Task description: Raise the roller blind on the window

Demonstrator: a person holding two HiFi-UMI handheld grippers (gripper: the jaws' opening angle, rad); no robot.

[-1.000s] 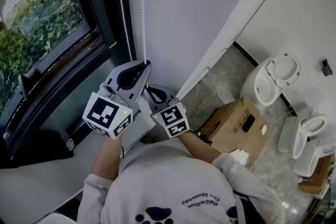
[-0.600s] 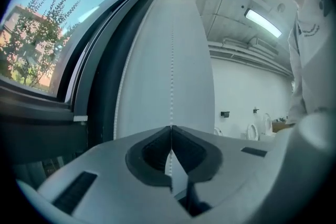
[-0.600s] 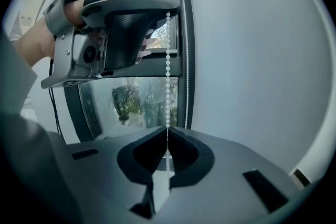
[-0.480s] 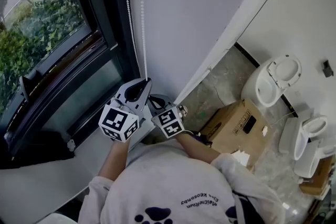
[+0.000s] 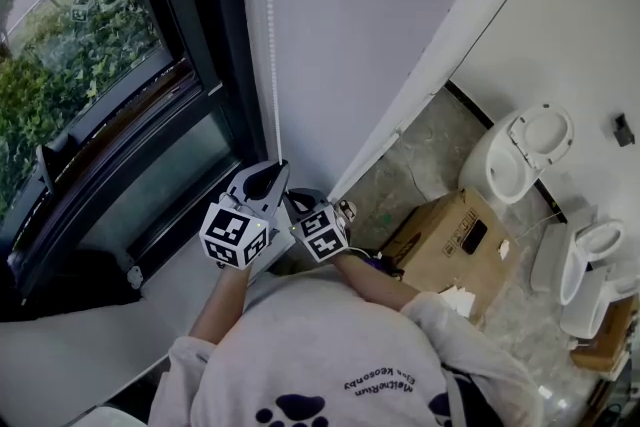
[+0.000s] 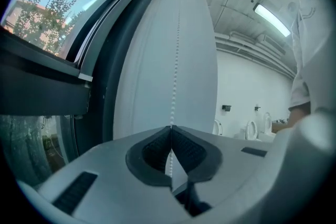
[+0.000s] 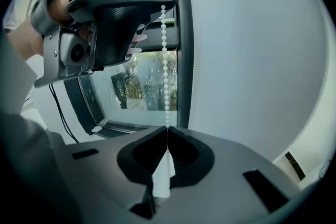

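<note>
The left gripper and right gripper are both squeezed shut on the thin bead chain beside the window; it looks light, floppy and slippery, so a tight pinch on the beads seems best.

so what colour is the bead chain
White bead chain, clearest in right gripper view.

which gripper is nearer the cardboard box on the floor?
Right. Both clamp the bead chain: right gripper on the side toward the cardboard box, left gripper toward the window.
</note>
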